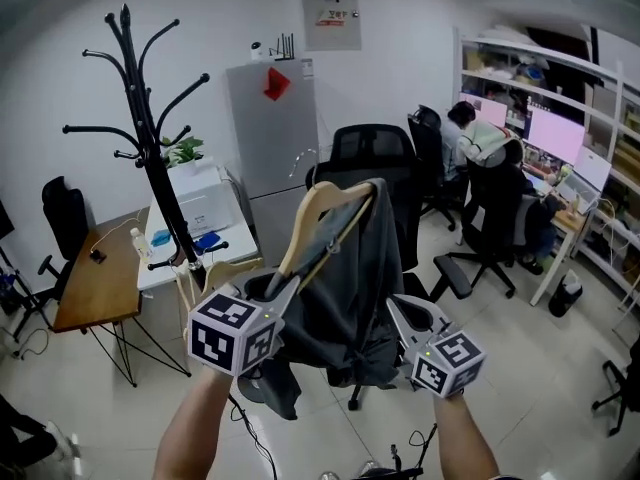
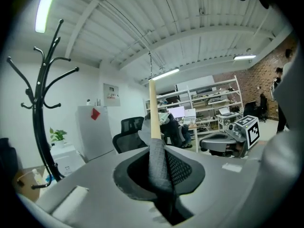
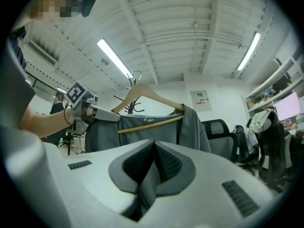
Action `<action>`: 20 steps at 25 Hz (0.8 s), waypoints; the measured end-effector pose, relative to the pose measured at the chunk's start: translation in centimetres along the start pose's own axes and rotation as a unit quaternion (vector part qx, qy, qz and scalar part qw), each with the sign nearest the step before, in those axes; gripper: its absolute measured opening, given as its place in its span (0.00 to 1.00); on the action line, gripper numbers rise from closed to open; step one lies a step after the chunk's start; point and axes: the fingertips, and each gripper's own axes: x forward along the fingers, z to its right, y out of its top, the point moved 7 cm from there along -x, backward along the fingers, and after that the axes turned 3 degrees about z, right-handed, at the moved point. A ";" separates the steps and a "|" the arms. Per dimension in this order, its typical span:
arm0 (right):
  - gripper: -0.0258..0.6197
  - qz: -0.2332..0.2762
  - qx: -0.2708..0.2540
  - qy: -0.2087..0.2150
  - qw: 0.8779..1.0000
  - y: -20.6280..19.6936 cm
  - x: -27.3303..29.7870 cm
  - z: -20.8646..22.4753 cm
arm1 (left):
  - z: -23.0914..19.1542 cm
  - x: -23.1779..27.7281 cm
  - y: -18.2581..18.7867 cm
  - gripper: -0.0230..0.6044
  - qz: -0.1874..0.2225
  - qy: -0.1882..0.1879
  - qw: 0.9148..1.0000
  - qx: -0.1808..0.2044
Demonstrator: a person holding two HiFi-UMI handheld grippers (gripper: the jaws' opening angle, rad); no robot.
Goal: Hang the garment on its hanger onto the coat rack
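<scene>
A dark grey garment (image 1: 345, 298) hangs on a wooden hanger (image 1: 320, 213), held up in front of me between both grippers. My left gripper (image 1: 290, 286) is shut on the fabric-covered end of the hanger (image 2: 153, 113), whose wooden arm rises from the left gripper (image 2: 159, 175). My right gripper (image 1: 392, 306) is shut on a fold of the garment (image 3: 190, 127), with grey cloth pinched in the right gripper (image 3: 151, 175). The hanger (image 3: 152, 93) and its metal hook (image 3: 135, 77) show whole in the right gripper view. The black coat rack (image 1: 150, 158) stands to the left, apart from the hanger, and also shows as the coat rack (image 2: 40, 127).
Behind the garment stand a black office chair (image 1: 375, 158) and a grey fridge (image 1: 272, 128). A wooden desk (image 1: 100, 278) and a white table (image 1: 195, 233) flank the rack's base. People sit at desks (image 1: 490, 158) at the right. Cables lie on the floor.
</scene>
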 end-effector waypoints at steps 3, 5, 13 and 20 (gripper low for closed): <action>0.04 0.019 0.003 0.037 0.999 0.7 1.4 -1.5 | -0.9 -3.8 0.1 0.12 0.000 0.026 1.000 -0.011; 0.04 0.021 0.005 0.071 0.997 0.7 2.5 -2.9 | -1.2 -6.4 0.4 0.12 -0.007 0.052 0.999 -0.009; 0.04 0.032 0.012 0.165 0.986 1.7 5.3 -7.2 | -2.1 -13.4 0.0 0.12 -0.063 0.145 0.987 0.004; 0.04 0.034 0.018 0.196 0.980 1.7 6.2 -8.6 | -3.2 -14.3 -1.7 0.12 -0.110 0.190 0.976 -0.002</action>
